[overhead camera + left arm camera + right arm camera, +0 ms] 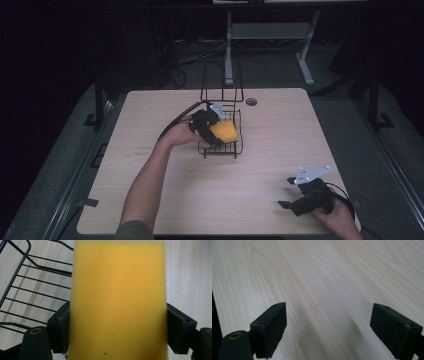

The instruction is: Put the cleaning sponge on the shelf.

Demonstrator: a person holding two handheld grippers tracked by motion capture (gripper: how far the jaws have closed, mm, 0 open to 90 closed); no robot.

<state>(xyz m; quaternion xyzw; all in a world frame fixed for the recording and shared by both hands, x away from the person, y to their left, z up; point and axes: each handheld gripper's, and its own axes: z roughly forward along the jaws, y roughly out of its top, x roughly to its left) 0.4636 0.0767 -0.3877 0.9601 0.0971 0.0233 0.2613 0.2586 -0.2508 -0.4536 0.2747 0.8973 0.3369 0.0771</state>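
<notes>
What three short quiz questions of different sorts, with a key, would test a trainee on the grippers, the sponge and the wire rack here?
1. True or false: the left gripper holds the yellow sponge between its jaws.
2. Over what does the sponge hang? A) the black wire rack B) the bare front edge of the wooden table C) the floor
3. Fill in: the right gripper, near the table's front right corner, has its jaws ____ with nothing between them.

Key:
1. True; the left gripper view shows a jaw on each side of the sponge.
2. A
3. open
</notes>
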